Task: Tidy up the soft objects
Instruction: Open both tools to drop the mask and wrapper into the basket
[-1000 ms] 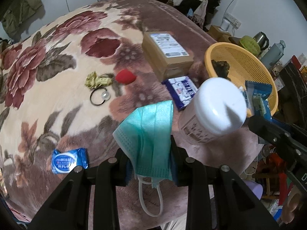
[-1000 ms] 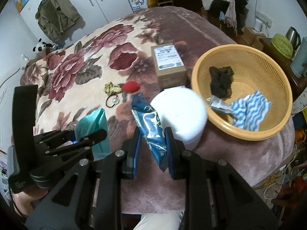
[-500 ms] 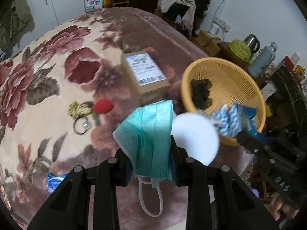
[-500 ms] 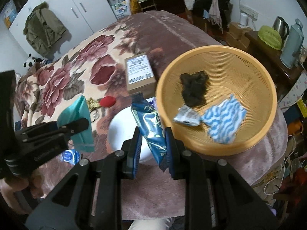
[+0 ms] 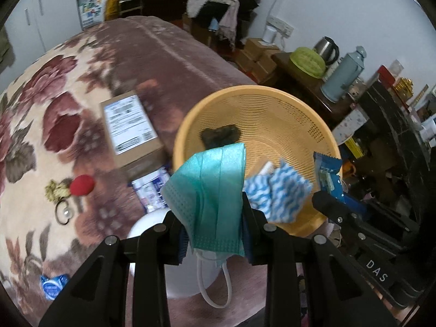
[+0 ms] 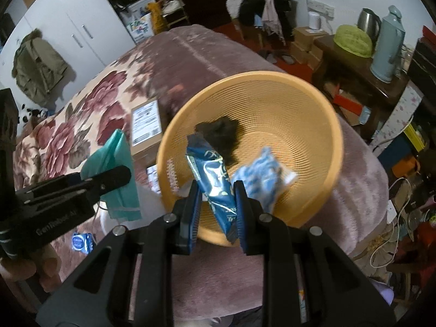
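My left gripper (image 5: 211, 212) is shut on a folded teal face mask (image 5: 209, 188) whose white ear loop hangs below. It hovers over the near left rim of the orange mesh basket (image 5: 299, 114). My right gripper (image 6: 216, 200) is shut on a shiny blue snack packet (image 6: 215, 179), held above the basket (image 6: 313, 114) near its front rim. Inside the basket lie a black cloth (image 6: 220, 132) and a blue-and-white wavy cloth (image 6: 259, 179). The left gripper with the mask (image 6: 117, 163) shows at the left of the right wrist view.
On the floral blanket (image 5: 41, 103) lie a cardboard box (image 5: 130, 133), a red ball (image 5: 81, 185), a hair tie with a pearl (image 5: 64, 212), a blue packet (image 5: 53, 286) and a white tub (image 5: 174, 272). A side table with a kettle (image 5: 327, 49) and thermos (image 5: 342, 79) stands right.
Both grippers have swept right across the bed, from over the white tub to above the basket, each keeping its hold. The tub now lies below and behind the left fingers.
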`<state>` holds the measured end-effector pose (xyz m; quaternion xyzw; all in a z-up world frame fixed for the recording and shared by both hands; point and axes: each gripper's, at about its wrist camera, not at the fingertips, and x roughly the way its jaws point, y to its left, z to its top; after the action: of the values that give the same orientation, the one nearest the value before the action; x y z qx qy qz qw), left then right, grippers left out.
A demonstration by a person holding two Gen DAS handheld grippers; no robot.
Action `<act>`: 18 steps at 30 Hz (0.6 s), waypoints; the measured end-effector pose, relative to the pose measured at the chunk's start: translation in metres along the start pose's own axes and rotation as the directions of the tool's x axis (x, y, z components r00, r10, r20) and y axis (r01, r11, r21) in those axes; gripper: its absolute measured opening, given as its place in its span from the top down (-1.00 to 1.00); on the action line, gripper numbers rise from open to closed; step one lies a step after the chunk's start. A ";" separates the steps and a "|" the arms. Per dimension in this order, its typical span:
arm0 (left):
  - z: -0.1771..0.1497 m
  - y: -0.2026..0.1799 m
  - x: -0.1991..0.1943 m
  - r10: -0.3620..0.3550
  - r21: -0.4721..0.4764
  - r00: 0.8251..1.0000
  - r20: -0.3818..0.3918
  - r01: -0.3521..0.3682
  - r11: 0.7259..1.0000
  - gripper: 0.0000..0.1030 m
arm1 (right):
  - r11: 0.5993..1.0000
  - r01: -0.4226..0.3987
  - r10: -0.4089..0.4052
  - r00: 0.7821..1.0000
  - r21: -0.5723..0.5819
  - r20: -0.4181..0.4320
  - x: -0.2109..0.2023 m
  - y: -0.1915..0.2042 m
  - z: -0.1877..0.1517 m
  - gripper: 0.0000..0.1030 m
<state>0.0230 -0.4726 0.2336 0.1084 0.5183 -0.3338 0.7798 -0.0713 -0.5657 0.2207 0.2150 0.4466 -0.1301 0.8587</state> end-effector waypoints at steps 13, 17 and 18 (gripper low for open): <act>0.030 -0.025 0.046 -0.128 -0.047 0.992 0.021 0.129 0.991 -0.44 | 0.989 0.003 -0.009 0.999 0.147 0.045 0.014 -0.051 0.029 0.34; 0.026 -0.024 0.053 -0.107 -0.038 0.994 0.003 0.107 0.994 -0.87 | 0.985 0.018 -0.025 0.999 0.172 0.040 0.019 -0.058 0.027 -0.22; 0.025 -0.023 0.054 -0.102 -0.034 0.995 -0.002 0.102 0.994 -0.88 | 0.984 0.016 -0.023 0.999 0.178 0.036 0.020 -0.059 0.026 -0.23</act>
<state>0.0397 -0.5253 0.2012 0.0692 0.5303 -0.3642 0.7625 -0.0662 -0.6304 0.2022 0.2839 0.4189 -0.1819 0.8431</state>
